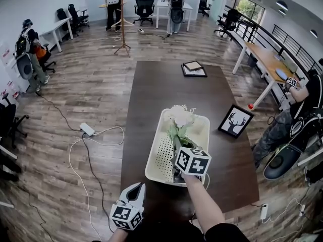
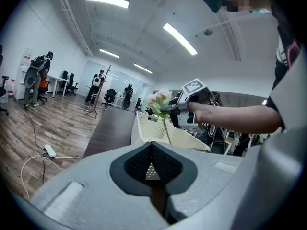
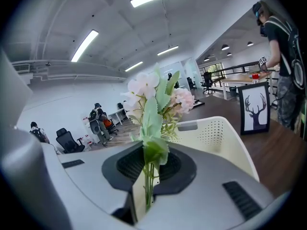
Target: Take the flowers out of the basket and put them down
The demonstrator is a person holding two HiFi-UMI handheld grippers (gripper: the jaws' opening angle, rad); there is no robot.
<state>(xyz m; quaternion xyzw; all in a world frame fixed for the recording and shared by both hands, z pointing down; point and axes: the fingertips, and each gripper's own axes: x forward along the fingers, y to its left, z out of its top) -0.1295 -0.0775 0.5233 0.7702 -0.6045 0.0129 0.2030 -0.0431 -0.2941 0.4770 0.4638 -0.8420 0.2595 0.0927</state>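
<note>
Flower stems partly behind right tongs

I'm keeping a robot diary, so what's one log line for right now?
flowers: upright, over basket | right gripper: shut on stems | left gripper: shut, empty | task: flowers not yet put down

The basket sits at the near end of the table, flowers over it, stems perhaps inside. A picture stands at its 3 o'clock, stacked frames well apart at 12.
</note>
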